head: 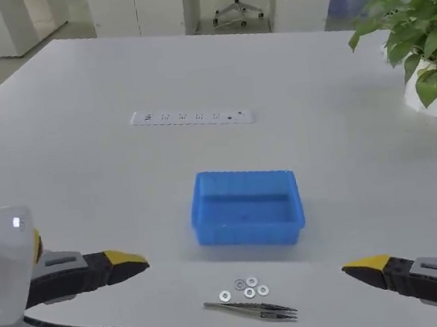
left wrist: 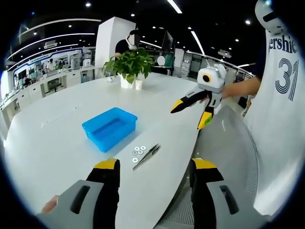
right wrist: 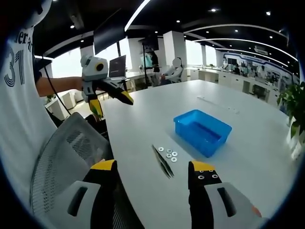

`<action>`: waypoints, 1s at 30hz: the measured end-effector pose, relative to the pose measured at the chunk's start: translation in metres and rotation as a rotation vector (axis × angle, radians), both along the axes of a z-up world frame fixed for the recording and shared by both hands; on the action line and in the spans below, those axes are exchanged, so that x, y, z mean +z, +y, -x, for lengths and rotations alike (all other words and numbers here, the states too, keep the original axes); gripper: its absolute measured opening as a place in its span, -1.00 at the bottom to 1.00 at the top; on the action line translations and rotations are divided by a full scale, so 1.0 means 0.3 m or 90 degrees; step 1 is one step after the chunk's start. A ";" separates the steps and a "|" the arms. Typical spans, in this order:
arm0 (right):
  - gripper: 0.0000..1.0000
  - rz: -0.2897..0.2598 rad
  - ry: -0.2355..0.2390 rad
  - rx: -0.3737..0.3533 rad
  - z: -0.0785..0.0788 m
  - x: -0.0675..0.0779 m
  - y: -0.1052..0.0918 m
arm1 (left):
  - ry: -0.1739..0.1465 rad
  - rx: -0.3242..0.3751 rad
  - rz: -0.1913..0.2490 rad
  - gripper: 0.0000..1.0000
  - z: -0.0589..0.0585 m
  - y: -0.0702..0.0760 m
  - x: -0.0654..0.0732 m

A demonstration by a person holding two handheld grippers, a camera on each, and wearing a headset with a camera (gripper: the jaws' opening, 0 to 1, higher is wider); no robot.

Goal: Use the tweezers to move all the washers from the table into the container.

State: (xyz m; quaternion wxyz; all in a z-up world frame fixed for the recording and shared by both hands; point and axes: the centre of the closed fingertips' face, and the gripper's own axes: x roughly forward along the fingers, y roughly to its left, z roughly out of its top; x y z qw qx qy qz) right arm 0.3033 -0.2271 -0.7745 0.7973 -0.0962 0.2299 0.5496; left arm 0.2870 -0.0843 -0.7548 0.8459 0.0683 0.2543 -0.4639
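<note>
Washers (head: 249, 292): apparently five; one tweezers (head: 255, 309); one blue container (head: 249, 232).

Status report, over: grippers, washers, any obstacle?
Both open, empty: left gripper, right gripper. Five washers on table beside tweezers; blue container empty. Nothing in the way.

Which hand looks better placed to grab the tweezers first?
Probably the left: the left gripper is open and its jaws face the tweezers from close by. The right gripper is open too, slightly farther off.
</note>
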 end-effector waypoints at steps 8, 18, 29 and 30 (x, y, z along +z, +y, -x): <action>0.23 0.002 -0.002 0.004 0.001 0.000 0.011 | 0.006 0.001 -0.003 0.28 0.009 0.005 -0.013; 0.18 -0.006 -0.003 -0.001 -0.002 0.019 0.020 | 0.012 -0.004 -0.005 0.14 0.012 0.006 -0.020; -0.02 -0.001 -0.008 -0.007 -0.021 0.025 0.028 | 0.007 0.004 -0.002 -0.32 -0.018 0.018 -0.029; -0.02 0.003 -0.006 -0.005 -0.021 0.015 0.032 | 0.008 0.004 -0.004 -0.32 -0.021 0.018 -0.032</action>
